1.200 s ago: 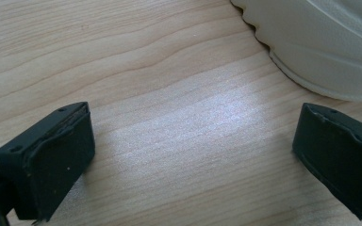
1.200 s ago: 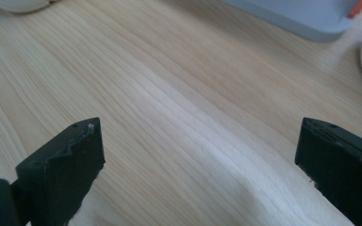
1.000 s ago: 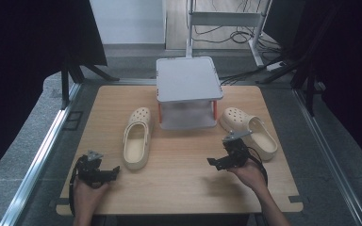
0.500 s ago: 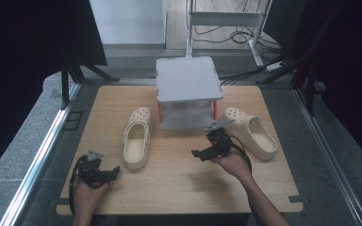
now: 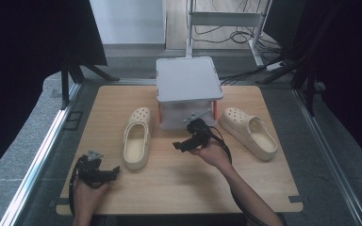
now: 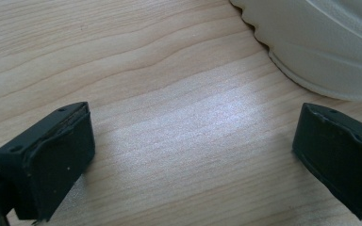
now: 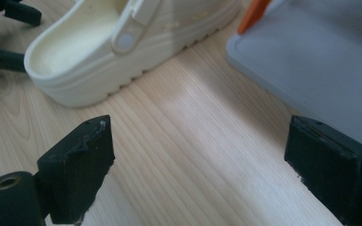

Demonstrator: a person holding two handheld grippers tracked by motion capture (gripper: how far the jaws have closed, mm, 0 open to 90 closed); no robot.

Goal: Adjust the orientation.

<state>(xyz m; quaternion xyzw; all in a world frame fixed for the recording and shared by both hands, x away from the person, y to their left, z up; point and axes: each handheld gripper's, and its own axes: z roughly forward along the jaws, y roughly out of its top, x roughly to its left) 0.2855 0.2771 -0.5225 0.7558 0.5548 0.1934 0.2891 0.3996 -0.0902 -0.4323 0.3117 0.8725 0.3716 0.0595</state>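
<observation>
Two cream clogs are set either side of the grey box [image 5: 188, 84], and with the right gripper [image 5: 185, 145] carried wide toward the left clog [image 5: 136, 137], the rim could be clipped and the clog shoved; the left gripper [image 5: 104, 175] is also wide, empty.

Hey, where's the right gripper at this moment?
In the high view the right gripper is near the table's middle, jaws open, just in front of the grey box and between the two cream clogs, pointing toward the left clog.
</observation>
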